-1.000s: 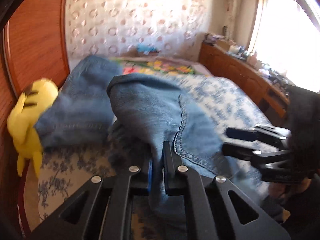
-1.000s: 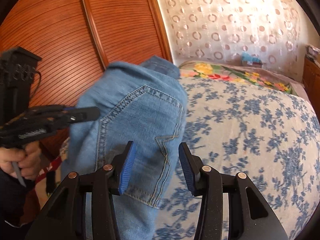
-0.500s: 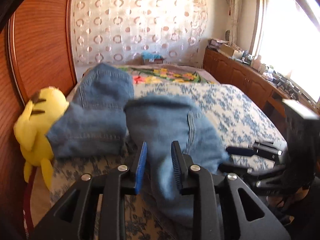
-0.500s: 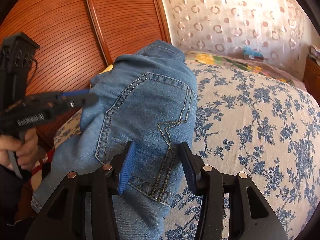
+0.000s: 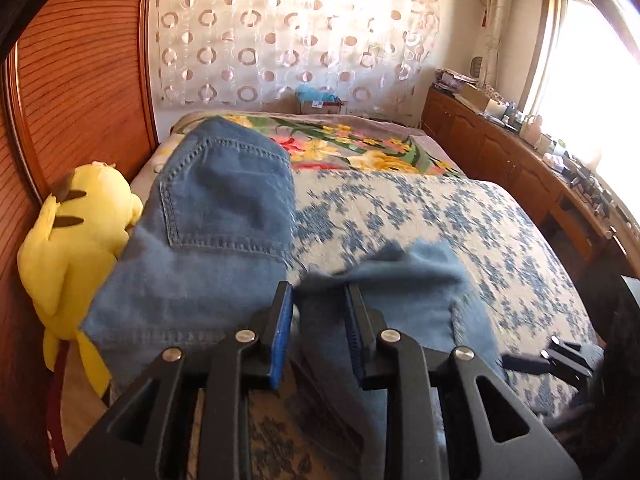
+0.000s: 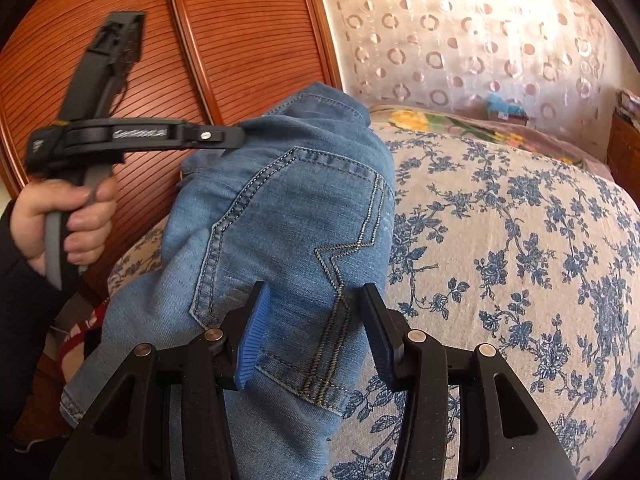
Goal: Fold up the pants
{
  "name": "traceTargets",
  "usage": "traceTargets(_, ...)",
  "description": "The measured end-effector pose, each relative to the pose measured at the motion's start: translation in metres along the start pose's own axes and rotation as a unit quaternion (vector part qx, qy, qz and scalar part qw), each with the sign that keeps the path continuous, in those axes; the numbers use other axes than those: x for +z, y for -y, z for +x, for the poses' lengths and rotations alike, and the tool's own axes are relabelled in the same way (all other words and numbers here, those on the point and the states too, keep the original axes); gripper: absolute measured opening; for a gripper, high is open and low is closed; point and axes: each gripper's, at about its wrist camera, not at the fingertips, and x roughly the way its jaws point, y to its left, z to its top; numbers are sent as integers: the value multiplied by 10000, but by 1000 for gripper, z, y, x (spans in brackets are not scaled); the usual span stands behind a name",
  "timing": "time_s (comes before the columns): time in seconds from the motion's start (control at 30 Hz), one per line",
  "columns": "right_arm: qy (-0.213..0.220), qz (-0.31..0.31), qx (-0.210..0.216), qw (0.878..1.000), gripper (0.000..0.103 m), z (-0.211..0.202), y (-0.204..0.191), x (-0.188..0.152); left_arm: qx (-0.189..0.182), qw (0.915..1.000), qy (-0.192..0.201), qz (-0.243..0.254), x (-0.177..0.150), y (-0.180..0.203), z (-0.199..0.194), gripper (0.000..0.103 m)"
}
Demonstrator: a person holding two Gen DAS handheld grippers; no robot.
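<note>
Jaws on both my grippers stand apart and grip nothing: the left gripper [image 5: 318,320] hovers over the lower denim, and the right gripper [image 6: 312,330] straddles the back pocket without pinching it. On the bed [image 6: 520,240], the jeans [image 6: 280,220] lie bunched near its left edge by the wooden wardrobe door [image 6: 248,40], one part stacked on another, the lower cloth hanging over the side. My worry is that the overhang drags the loose pile off the mattress, since neither gripper holds it. A shallow pinch could catch only the top layer and undo the fold. The yellow plush toy [image 5: 76,232] touches the denim and could snag.
</note>
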Motion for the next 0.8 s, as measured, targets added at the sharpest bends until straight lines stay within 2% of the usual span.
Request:
traceTargets(0.13, 13, 13, 5, 10000, 48, 1, 1, -2, 472, 9987, 50, 180, 13, -4, 13, 20)
traceTargets(0.23, 28, 5, -8, 10000, 48, 1, 1, -4, 585, 9981, -30, 212, 19, -10, 22, 20)
traceTargets(0.37, 58, 59, 33, 10000, 48, 0, 2, -6, 418, 9990, 51, 135, 15, -14, 9, 21)
traceTargets(0.5, 76, 89, 36, 9999, 48, -1, 3, -6, 233, 9995, 214, -38, 8, -21, -9, 41)
traceTargets(0.67, 125, 91, 41, 9999, 49, 0, 5, -7, -136, 9993, 271, -201, -5, -21, -23, 41)
traceTargets(0.8, 155, 67, 3, 9999, 50, 0, 5, -8, -319, 9992, 211, -114, -12, -9, -19, 41)
